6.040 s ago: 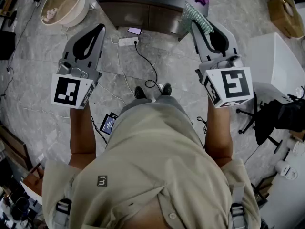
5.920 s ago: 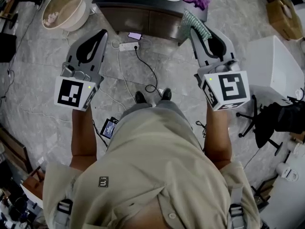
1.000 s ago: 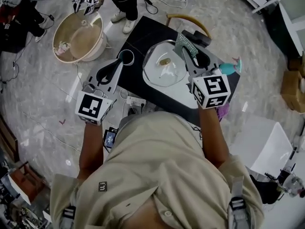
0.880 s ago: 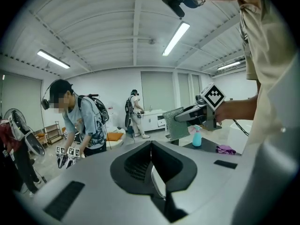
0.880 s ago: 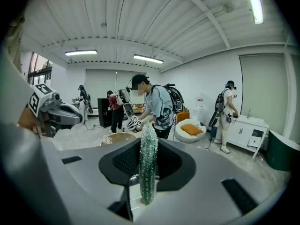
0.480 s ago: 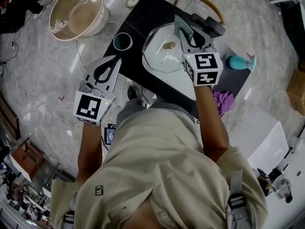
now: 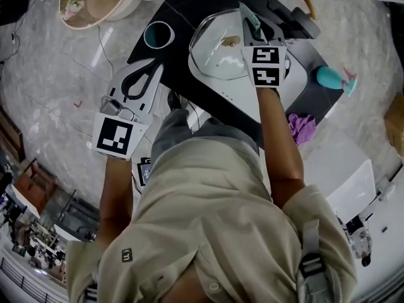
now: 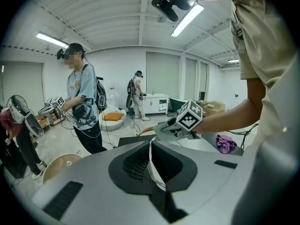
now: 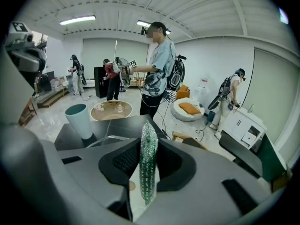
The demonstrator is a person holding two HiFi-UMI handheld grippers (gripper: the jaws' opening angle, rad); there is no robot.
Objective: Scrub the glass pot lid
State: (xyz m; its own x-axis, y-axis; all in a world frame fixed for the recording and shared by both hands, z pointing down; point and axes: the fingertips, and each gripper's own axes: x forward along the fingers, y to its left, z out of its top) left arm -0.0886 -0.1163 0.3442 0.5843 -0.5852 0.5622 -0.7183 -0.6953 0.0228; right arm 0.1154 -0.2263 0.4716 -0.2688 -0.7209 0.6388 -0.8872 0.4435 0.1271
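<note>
Light: bright and even, from ceiling strip lamps [image 8: 187, 20].
Shadows: soft and faint on the floor [image 7: 57, 81].
Glare: lamps blown white.
Distortion: heavy fisheye, with black corners in both gripper views.
Focus: left claw [image 8: 154, 165] and right claw [image 9: 147, 172] slightly soft up close; background sharper.
</note>
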